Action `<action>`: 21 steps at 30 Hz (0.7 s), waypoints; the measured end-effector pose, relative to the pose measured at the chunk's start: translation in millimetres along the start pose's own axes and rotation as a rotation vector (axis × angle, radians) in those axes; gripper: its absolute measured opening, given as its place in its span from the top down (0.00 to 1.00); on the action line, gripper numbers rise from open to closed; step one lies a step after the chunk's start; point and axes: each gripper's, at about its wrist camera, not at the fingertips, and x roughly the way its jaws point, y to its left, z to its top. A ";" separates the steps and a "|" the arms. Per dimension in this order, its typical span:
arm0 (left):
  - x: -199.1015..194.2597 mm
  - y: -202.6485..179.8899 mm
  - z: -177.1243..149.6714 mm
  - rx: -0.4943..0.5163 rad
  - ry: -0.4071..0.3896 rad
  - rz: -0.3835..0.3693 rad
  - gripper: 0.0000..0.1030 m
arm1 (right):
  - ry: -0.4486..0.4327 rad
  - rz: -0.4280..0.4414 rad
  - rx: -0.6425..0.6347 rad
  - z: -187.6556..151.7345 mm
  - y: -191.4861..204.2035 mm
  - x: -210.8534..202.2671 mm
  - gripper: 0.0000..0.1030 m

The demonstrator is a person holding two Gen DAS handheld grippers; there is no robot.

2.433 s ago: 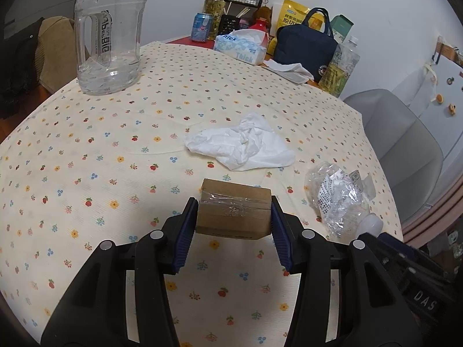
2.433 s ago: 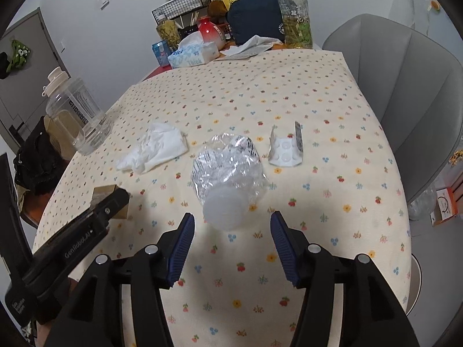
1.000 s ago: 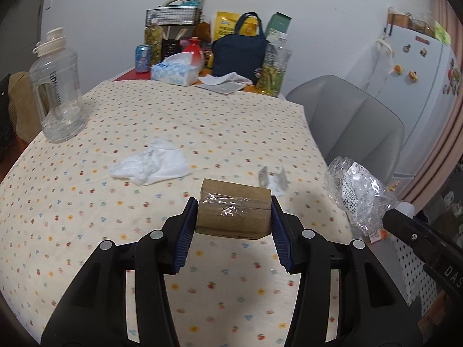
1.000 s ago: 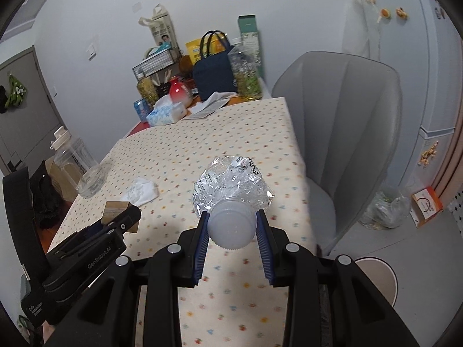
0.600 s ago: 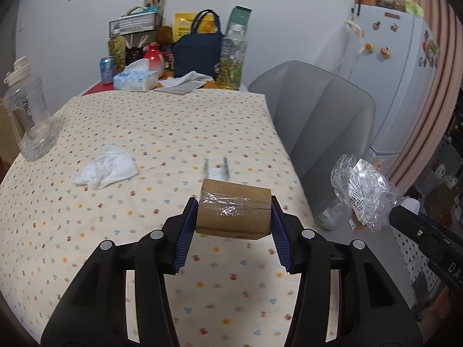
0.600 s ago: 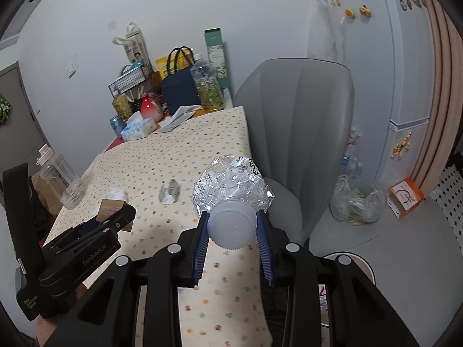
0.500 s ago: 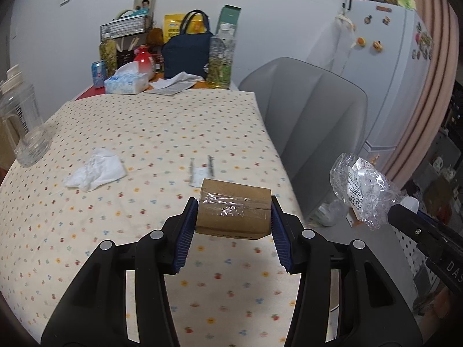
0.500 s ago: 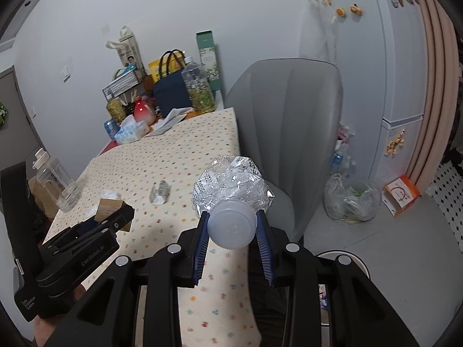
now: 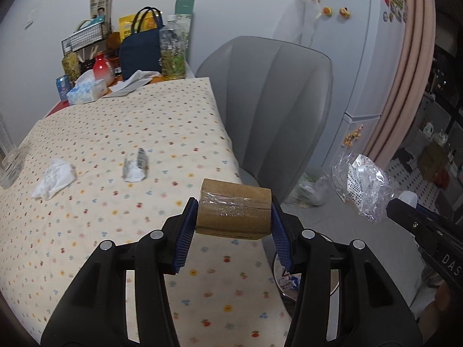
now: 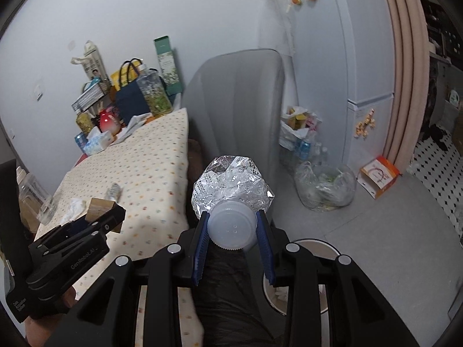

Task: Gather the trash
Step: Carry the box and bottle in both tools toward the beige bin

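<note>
Both tools swung off the table toward the floor bin (image 10: pixel 315 244); left tool (image 9: pixel 233 225) clamps cardboard box (image 9: pixel 233 213), right tool (image 10: pixel 233 235) clamps crushed bottle (image 10: pixel 231 195)

Two grippers: the left gripper (image 9: pixel 233 228) grips one cardboard box (image 9: pixel 233 211), the right gripper (image 10: pixel 233 238) one crushed plastic bottle (image 10: pixel 231 196). On the desk (image 9: pixel 121 133) lie one crumpled tissue (image 9: pixel 53 177) at 9 o'clock and one blister pack (image 9: pixel 135 165). One grey chair (image 9: pixel 277 98) stands at 1 o'clock; one bin (image 10: pixel 309 274) sits on the floor.
</note>
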 end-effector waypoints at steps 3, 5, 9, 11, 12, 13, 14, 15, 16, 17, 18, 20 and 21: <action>8.1 -10.0 -1.9 0.015 0.015 -0.005 0.52 | 0.011 -0.017 0.024 -3.0 -17.5 6.1 0.69; 13.3 -17.0 -3.7 0.027 0.026 -0.008 0.52 | 0.020 -0.028 0.041 -5.2 -27.6 11.0 0.69; 21.0 -24.7 -5.5 0.043 0.040 -0.010 0.52 | 0.045 -0.042 0.075 -9.5 -45.4 24.0 0.69; 24.3 -26.4 -6.4 0.045 0.046 -0.010 0.52 | 0.057 -0.042 0.089 -12.1 -49.3 29.5 0.69; 26.0 -26.7 -6.6 0.047 0.049 -0.010 0.52 | 0.060 -0.043 0.092 -13.0 -50.6 32.1 0.69; 27.7 -27.4 -6.9 0.048 0.052 -0.009 0.52 | 0.063 -0.046 0.093 -13.6 -51.8 34.2 0.69; 29.9 -28.4 -7.2 0.049 0.057 -0.009 0.52 | 0.067 -0.049 0.099 -14.3 -53.7 37.1 0.69; 31.4 -29.4 -7.6 0.051 0.061 -0.009 0.52 | 0.072 -0.052 0.106 -15.3 -56.7 39.8 0.69; 32.3 -31.0 -8.1 0.054 0.064 -0.009 0.52 | 0.078 -0.058 0.113 -15.7 -59.0 43.2 0.68; 33.1 -32.1 -8.6 0.057 0.065 -0.008 0.52 | 0.088 -0.069 0.126 -16.5 -63.0 48.4 0.67; 34.2 -33.8 -8.8 0.061 0.068 -0.008 0.52 | 0.095 -0.078 0.136 -17.8 -67.7 51.9 0.63; 36.0 -37.0 -9.0 0.069 0.073 -0.008 0.52 | 0.108 -0.090 0.165 -20.9 -78.0 57.2 0.47; 36.6 -39.0 -9.1 0.073 0.074 -0.008 0.52 | 0.106 -0.099 0.173 -22.3 -81.6 57.8 0.46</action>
